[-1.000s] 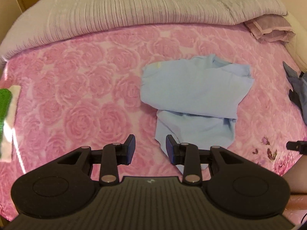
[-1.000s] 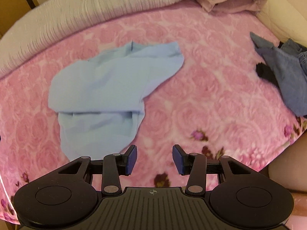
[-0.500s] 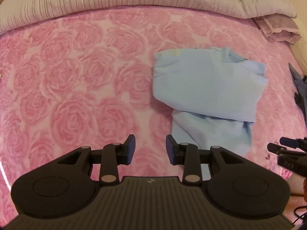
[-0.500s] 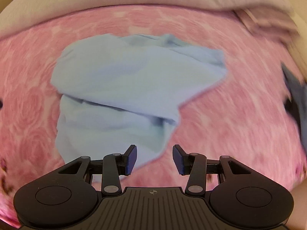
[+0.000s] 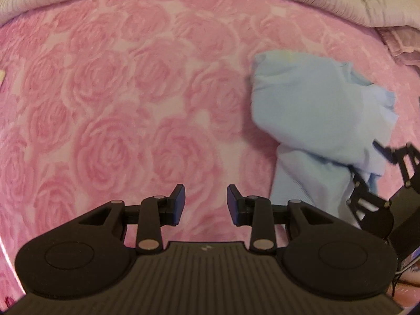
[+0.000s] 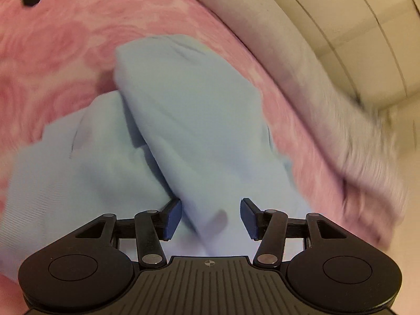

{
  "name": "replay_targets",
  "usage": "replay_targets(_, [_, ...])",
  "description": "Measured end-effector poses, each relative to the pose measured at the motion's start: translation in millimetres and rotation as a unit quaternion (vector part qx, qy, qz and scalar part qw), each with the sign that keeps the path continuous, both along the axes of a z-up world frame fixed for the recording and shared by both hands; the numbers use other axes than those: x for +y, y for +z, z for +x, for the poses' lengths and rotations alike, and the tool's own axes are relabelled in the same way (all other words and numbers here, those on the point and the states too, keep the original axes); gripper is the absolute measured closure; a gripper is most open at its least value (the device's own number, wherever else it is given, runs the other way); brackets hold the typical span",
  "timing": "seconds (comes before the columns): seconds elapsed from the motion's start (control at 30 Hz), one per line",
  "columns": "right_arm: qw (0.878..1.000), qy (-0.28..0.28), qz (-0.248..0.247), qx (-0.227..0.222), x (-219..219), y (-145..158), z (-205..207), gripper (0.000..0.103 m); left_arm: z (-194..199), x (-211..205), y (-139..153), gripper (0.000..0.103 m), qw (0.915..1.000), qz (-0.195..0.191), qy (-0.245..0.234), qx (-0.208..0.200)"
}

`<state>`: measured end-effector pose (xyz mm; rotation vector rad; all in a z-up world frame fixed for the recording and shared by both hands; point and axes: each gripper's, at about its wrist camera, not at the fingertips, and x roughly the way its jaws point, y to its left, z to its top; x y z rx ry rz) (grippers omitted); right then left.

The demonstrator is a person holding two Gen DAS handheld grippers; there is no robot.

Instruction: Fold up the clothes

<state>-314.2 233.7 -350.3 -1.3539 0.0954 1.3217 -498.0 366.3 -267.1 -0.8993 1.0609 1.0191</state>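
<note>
Your left wrist view looks steeply down, close over pink bedspread (image 5: 118, 120); your right wrist view slants lower, very close on blue garment (image 6: 199, 120); both share garment, bedspread

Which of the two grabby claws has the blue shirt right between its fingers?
The right gripper. The light blue shirt lies between its open fingers, which do not pinch it yet. The left gripper has only the pink rose bedspread between its fingers.
</note>
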Motion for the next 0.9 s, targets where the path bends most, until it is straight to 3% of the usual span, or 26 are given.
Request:
replay_targets(0.03, [1.000, -0.001, 0.007, 0.018, -1, 4, 6, 0.087, 0, -1, -1, 0.073, 1.0000, -0.002, 0.001, 0.002])
replay_targets(0.07, [0.999, -0.002, 0.014, 0.037, -2, 8, 11, 0.103, 2, -1, -1, 0.073, 1.0000, -0.001, 0.001, 0.003])
replay_targets(0.17, [0.986, -0.072, 0.063, 0.138, -14, 40, 48, 0.103, 9, -2, 1, 0.073, 1.0000, 0.002, -0.001, 0.002])
replay_targets(0.23, [0.954, -0.168, 0.105, 0.224, -30, 71, 90, 0.103, 15, -2, 3, 0.073, 1.0000, 0.006, -0.003, -0.001])
replay_targets(0.27, [0.930, -0.217, 0.126, 0.267, -39, 87, 113, 0.103, 19, -3, 4, 0.073, 1.0000, 0.007, -0.005, -0.004])
replay_targets(0.33, [0.864, -0.339, 0.181, 0.325, -75, 112, 169, 0.103, 27, -3, 5, 0.073, 0.9998, 0.009, -0.009, -0.014])
replay_targets(0.37, [0.824, -0.401, 0.209, 0.341, -96, 122, 198, 0.103, 32, -3, 4, 0.073, 0.9997, 0.010, -0.010, -0.019])
replay_targets(0.47, [0.687, -0.567, 0.266, 0.369, -163, 143, 280, 0.102, 53, -1, 1, 0.073, 0.9992, 0.007, -0.016, -0.035])
replay_targets(0.57, [0.570, -0.705, 0.190, 0.376, -216, 118, 340, 0.094, 80, -1, -4, 0.073, 0.9984, 0.005, -0.034, -0.045])
replay_targets(0.6, [0.531, -0.742, 0.157, 0.378, -231, 104, 354, 0.071, 90, -2, -5, 0.073, 0.9979, 0.009, -0.044, -0.047])
replay_targets(0.63, [0.497, -0.769, 0.124, 0.382, -244, 90, 362, 0.058, 100, -3, -6, 0.072, 0.9970, 0.015, -0.058, -0.049])
replay_targets(0.67, [0.469, -0.786, 0.100, 0.390, -256, 77, 367, 0.055, 111, -4, -7, 0.069, 0.9958, 0.022, -0.074, -0.049])
replay_targets(0.73, [0.457, -0.773, 0.096, 0.428, -266, 61, 364, 0.051, 131, -5, -13, 0.062, 0.9926, 0.036, -0.106, -0.047])
replay_targets(0.83, [0.486, -0.747, 0.089, 0.444, -262, 50, 357, 0.048, 150, 1, -29, 0.061, 0.9899, 0.043, -0.127, -0.047])
replay_targets(0.87, [0.490, -0.740, 0.089, 0.451, -260, 46, 356, 0.048, 150, 7, -34, 0.061, 0.9913, 0.040, -0.112, -0.055])
replay_targets(0.9, [0.482, -0.737, 0.094, 0.464, -260, 42, 355, 0.047, 149, 14, -39, 0.060, 0.9931, 0.033, -0.091, -0.067])
